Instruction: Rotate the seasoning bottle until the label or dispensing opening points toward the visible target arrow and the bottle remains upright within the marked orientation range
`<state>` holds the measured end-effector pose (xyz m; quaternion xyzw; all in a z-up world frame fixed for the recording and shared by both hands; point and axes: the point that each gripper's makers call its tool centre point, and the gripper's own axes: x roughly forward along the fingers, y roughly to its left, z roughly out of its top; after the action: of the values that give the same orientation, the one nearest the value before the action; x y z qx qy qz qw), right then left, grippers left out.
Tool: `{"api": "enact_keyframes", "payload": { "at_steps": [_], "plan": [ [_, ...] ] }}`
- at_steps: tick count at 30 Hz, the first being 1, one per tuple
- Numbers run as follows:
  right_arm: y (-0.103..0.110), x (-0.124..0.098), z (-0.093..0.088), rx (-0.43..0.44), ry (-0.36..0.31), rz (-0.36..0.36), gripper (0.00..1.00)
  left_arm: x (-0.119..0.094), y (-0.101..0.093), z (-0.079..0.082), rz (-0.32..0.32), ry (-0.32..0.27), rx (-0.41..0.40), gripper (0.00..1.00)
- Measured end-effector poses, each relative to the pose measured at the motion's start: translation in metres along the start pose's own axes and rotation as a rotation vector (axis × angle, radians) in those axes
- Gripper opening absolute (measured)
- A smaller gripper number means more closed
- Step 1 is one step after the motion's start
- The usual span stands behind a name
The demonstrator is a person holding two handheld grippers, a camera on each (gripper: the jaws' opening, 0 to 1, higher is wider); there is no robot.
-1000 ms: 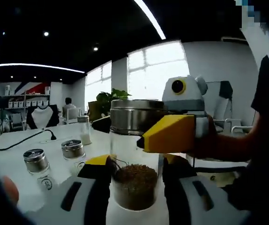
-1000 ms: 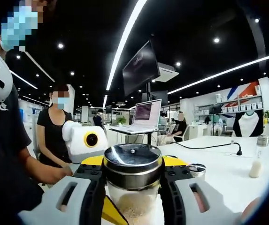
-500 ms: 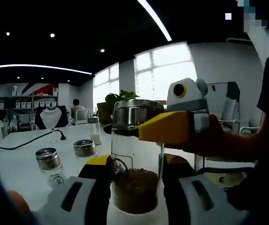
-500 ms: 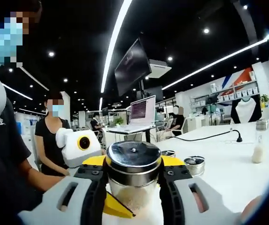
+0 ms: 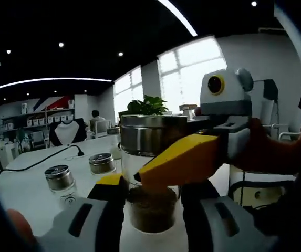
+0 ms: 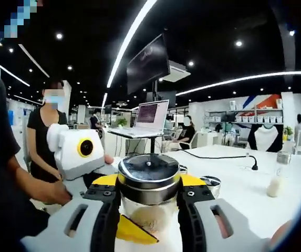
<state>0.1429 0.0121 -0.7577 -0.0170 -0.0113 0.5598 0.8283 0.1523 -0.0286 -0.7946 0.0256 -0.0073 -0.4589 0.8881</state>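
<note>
Our right jaws squeeze the bottle (image 6: 149, 197) at its steel lid (image 6: 149, 177). Our left jaws hug its glass body (image 5: 151, 202), low down near the table (image 5: 29, 189). It stands upright. We think the glass is smooth, slippery and breakable, so we grip firmly and turn slowly.
</note>
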Motion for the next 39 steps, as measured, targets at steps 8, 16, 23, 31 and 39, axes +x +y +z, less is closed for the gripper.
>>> {"api": "enact_keyframes", "payload": {
  "at_steps": [8,16,23,31,39],
  "plan": [
    [0.024,-0.016,0.006,-0.039,-0.024,0.187,0.4,-0.011,-0.026,0.005,-0.263,-0.032,-0.126,0.42],
    [0.003,-0.013,0.008,0.151,-0.064,0.105,0.41,-0.007,-0.012,0.01,-0.09,-0.028,-0.049,0.4],
    [-0.015,-0.002,0.003,0.195,-0.045,-0.076,0.42,-0.003,0.009,0.005,0.192,0.074,0.161,0.4],
    [-0.02,-0.003,0.003,0.093,-0.015,-0.143,0.41,0.003,0.01,0.003,0.193,0.058,0.043,0.41],
    [0.005,-0.009,0.013,0.097,-0.085,0.081,0.41,0.001,-0.013,0.006,-0.12,-0.028,-0.116,0.44]
  ]
}}
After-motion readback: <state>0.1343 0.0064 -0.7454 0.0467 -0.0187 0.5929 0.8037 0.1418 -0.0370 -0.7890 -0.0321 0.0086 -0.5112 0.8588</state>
